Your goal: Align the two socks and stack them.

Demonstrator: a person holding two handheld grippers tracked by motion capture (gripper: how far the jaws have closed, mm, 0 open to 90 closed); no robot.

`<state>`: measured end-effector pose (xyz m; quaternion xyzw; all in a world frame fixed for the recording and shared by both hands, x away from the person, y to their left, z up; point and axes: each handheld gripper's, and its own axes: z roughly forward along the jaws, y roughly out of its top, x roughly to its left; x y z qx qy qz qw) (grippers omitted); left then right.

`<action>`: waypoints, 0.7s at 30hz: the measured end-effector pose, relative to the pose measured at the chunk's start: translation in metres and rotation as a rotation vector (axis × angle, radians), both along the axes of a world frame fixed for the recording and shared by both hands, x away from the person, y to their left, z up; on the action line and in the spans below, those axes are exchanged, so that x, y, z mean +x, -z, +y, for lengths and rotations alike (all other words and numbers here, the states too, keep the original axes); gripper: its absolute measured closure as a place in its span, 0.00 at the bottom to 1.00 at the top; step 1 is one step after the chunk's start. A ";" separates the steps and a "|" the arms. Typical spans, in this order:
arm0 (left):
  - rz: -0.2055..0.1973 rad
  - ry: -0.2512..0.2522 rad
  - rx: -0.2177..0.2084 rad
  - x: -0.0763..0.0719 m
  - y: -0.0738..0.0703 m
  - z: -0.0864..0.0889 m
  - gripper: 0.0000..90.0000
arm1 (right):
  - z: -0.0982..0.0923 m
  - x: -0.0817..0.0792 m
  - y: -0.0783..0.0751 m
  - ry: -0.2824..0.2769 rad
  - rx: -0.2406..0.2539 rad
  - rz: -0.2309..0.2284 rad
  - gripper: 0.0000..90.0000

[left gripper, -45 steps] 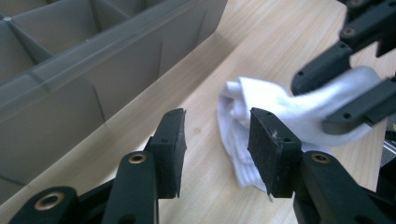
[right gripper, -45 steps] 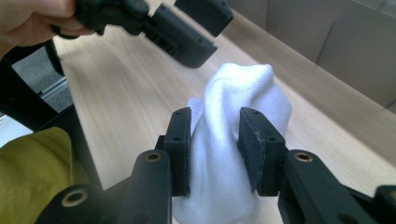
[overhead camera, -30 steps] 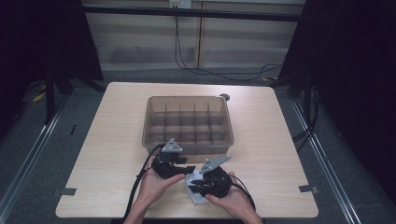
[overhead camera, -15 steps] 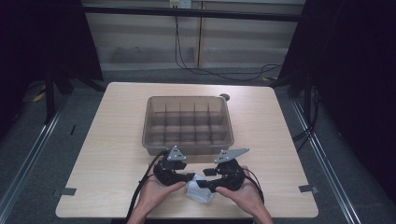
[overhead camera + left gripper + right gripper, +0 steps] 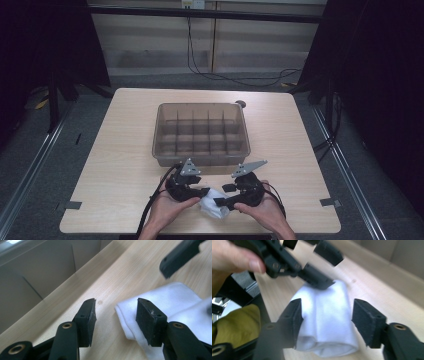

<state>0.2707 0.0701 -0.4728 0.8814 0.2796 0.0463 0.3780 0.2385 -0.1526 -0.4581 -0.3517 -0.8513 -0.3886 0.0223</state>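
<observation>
Folded white cloth (image 5: 324, 322) flat on the light wood-grain table (image 5: 120, 150), near edge, just in front of the translucent grey-brown plastic divider box (image 5: 200, 159), not touching it.

Right gripper (image 5: 325, 312): released. Jaws just been opening, cloth between them, far pad clear of the fabric, near pad at most brushing it. Looks like straddling the fold to square it up or re-grip.

Left gripper (image 5: 115, 315): released too, jaws half apart over bare wood, one jaw at the cloth's corner. Seen from the right gripper view, one tip rests at the cloth's far end. Probably pinning it so the fold doesn't slide. Both tools angled inward, facing each other over the cloth.

Box compartments: no contents visible.

Surface: matte, pale, clean apart from a small dark knot. Small black round item (image 5: 241, 104) behind the box.

Room: grey floor, metal rails both sides, dark curtains, black cable (image 5: 235, 75) looping along the back wall.
</observation>
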 end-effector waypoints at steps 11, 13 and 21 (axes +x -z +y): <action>-0.003 -0.001 -0.015 -0.002 -0.002 0.003 0.55 | 0.022 -0.006 0.018 -0.051 -0.119 -0.012 0.32; -0.007 -0.002 -0.019 -0.003 -0.004 0.005 0.55 | 0.026 -0.007 0.021 -0.056 -0.153 -0.021 0.33; 0.013 -0.027 -0.036 0.000 -0.001 0.012 0.50 | 0.030 -0.004 0.027 -0.046 -0.189 -0.032 0.34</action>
